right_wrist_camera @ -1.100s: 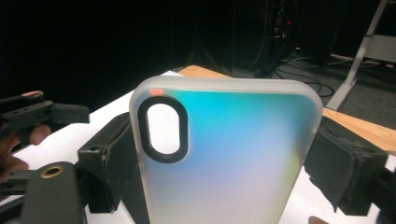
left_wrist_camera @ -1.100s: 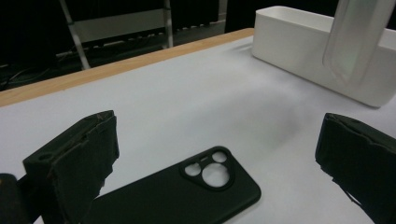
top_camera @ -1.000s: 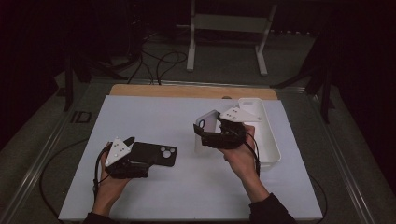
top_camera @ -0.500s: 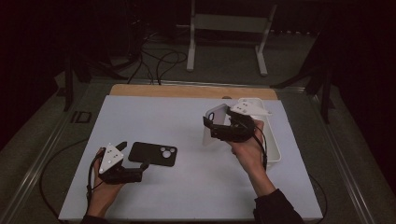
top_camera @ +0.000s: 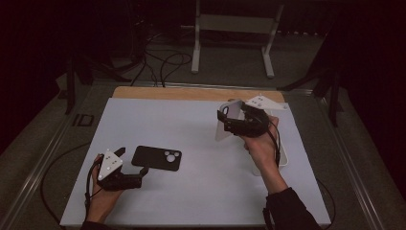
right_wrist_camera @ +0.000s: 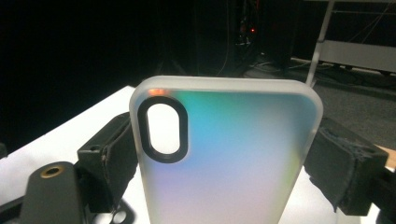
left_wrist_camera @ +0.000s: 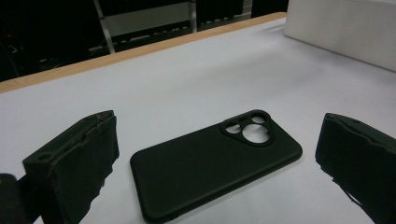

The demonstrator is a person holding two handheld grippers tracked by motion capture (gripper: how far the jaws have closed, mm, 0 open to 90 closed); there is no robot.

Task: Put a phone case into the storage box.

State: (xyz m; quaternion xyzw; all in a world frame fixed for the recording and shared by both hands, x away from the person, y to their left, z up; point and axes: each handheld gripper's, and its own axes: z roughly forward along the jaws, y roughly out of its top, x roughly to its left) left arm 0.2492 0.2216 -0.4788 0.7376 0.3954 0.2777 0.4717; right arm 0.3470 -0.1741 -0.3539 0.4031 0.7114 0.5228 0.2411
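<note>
A black phone case (top_camera: 157, 158) lies flat on the white mat, camera cut-out toward the right. My left gripper (top_camera: 131, 164) rests just near-left of it, jaws open. In the left gripper view the black case (left_wrist_camera: 210, 163) lies between and ahead of the wide-spread jaws of the left gripper (left_wrist_camera: 217, 123), touching neither pad. My right gripper (top_camera: 229, 120) is raised over the mat's right part, shut on a frosted, iridescent phone case (top_camera: 221, 133) held upright. In the right gripper view this case (right_wrist_camera: 233, 163) stands clamped by its side edges in the right gripper (right_wrist_camera: 224, 140).
A white tray (top_camera: 283, 152) sits at the mat's right edge, behind the right hand; its wall (left_wrist_camera: 345, 32) also appears far off in the left gripper view. A wooden strip (top_camera: 191, 92) borders the far side. A metal stand (top_camera: 230, 24) and cables lie beyond the table.
My left gripper has drawn back toward the near left, leaving the black case on the mat. My right gripper has carried the frosted case to the right and farther away.
</note>
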